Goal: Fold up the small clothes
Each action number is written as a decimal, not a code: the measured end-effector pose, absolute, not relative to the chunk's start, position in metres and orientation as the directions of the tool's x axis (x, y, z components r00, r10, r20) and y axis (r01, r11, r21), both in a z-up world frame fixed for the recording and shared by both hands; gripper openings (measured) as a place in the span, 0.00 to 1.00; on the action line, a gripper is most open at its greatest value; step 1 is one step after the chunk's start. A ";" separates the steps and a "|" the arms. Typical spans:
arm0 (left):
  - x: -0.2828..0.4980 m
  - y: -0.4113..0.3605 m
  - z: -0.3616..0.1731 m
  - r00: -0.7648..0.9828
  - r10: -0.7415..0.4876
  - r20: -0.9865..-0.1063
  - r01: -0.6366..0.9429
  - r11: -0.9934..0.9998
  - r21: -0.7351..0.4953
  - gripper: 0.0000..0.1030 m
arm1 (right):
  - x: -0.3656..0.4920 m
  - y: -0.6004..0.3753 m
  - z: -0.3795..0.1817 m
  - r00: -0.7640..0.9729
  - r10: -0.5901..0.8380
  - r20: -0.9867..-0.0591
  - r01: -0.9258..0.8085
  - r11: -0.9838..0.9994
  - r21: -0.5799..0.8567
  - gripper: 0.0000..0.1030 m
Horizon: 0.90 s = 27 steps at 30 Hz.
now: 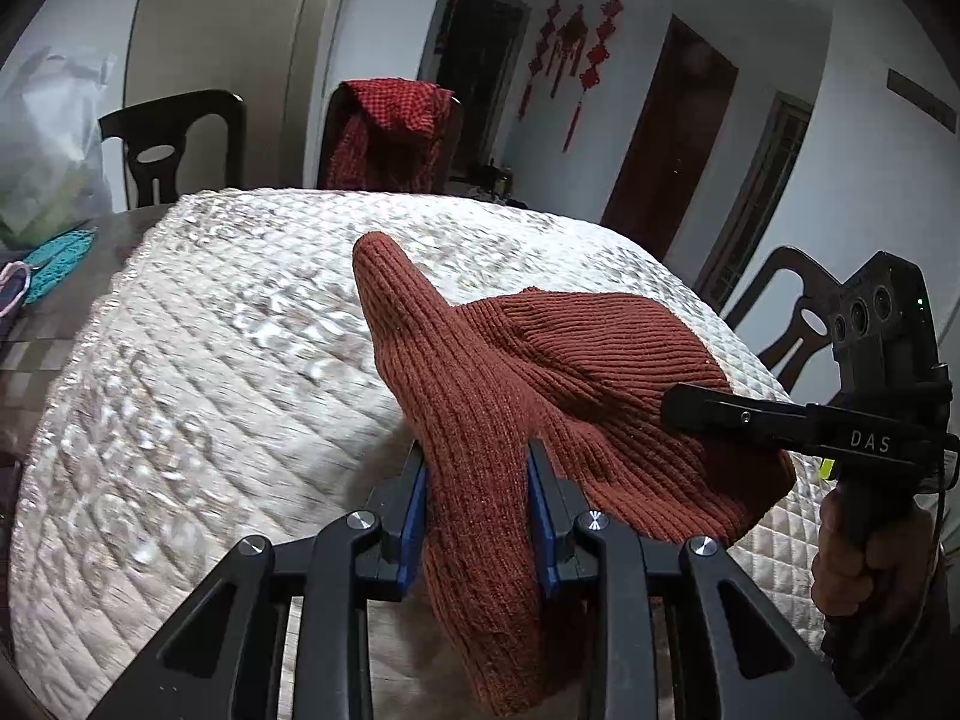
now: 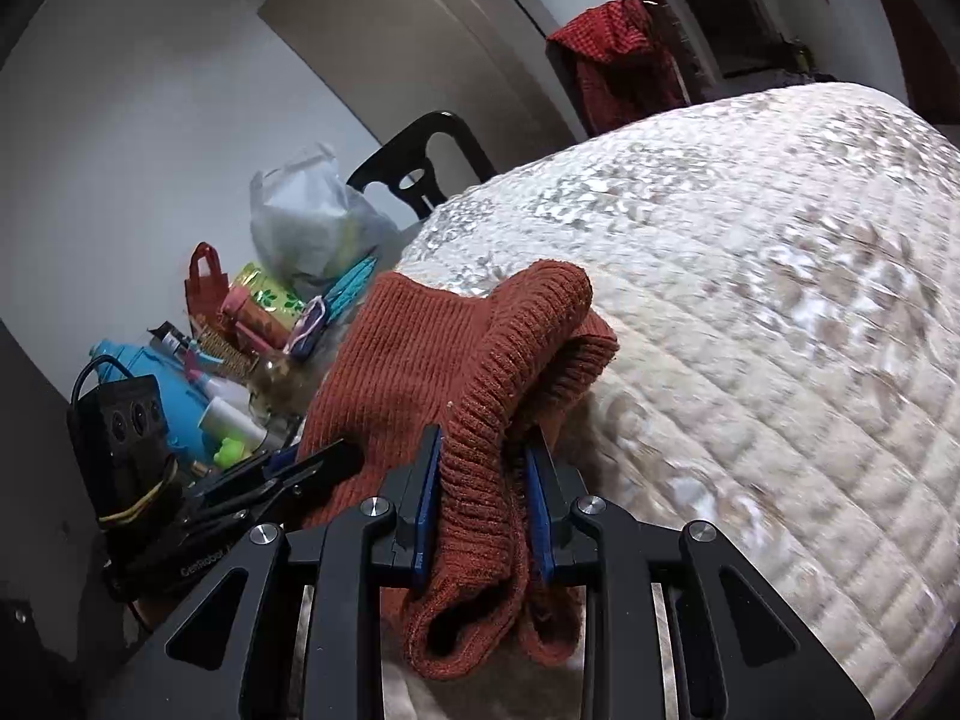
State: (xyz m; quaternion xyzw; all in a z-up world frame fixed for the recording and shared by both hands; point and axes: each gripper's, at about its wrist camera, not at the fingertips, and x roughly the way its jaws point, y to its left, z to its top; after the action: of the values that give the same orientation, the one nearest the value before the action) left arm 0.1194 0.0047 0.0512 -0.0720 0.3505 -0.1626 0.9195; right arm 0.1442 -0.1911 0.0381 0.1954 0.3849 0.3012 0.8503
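A rust-red ribbed knit garment (image 1: 540, 372) is held up over the white quilted table cover (image 1: 210, 330). My left gripper (image 1: 477, 480) is shut on a bunched edge of it between its blue pads. My right gripper (image 2: 483, 480) is shut on another thick fold of the same garment (image 2: 420, 360). In the left wrist view the right gripper (image 1: 678, 408) reaches in from the right and pinches the garment's right edge. In the right wrist view the left gripper (image 2: 324, 459) shows at the left, its fingers against the cloth.
Dark wooden chairs (image 1: 174, 144) stand around the table, one draped with a red checked cloth (image 1: 390, 132). A plastic bag (image 2: 312, 222), bottles, a blue container (image 2: 156, 384) and other clutter crowd the table's left side. The quilted cover (image 2: 750, 330) spreads far to the right.
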 end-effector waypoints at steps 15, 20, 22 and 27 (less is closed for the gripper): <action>0.160 0.098 0.039 0.709 -0.304 -0.637 0.143 0.945 -0.293 0.31 | 0.186 -0.114 0.026 0.452 0.709 -0.541 -0.406 0.703 0.583 0.25; 0.176 0.113 0.003 0.647 -0.291 -0.705 0.084 0.946 -0.313 0.34 | 0.202 -0.110 -0.005 0.407 0.680 -0.610 -0.331 0.732 0.595 0.28; 0.169 0.117 0.003 0.651 -0.302 -0.696 0.080 0.940 -0.333 0.34 | 0.200 -0.117 -0.005 0.405 0.671 -0.621 -0.321 0.740 0.591 0.28; 0.153 0.119 0.024 0.697 -0.223 -0.681 0.043 0.962 -0.271 0.34 | 0.182 -0.128 0.030 0.513 0.609 -0.605 -0.380 0.793 0.476 0.28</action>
State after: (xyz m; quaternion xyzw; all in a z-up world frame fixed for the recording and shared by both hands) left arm 0.1531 0.1193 0.0245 -0.1176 0.3822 -0.0729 0.9136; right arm 0.1820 -0.1280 0.0298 0.1428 0.4005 0.2879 0.8581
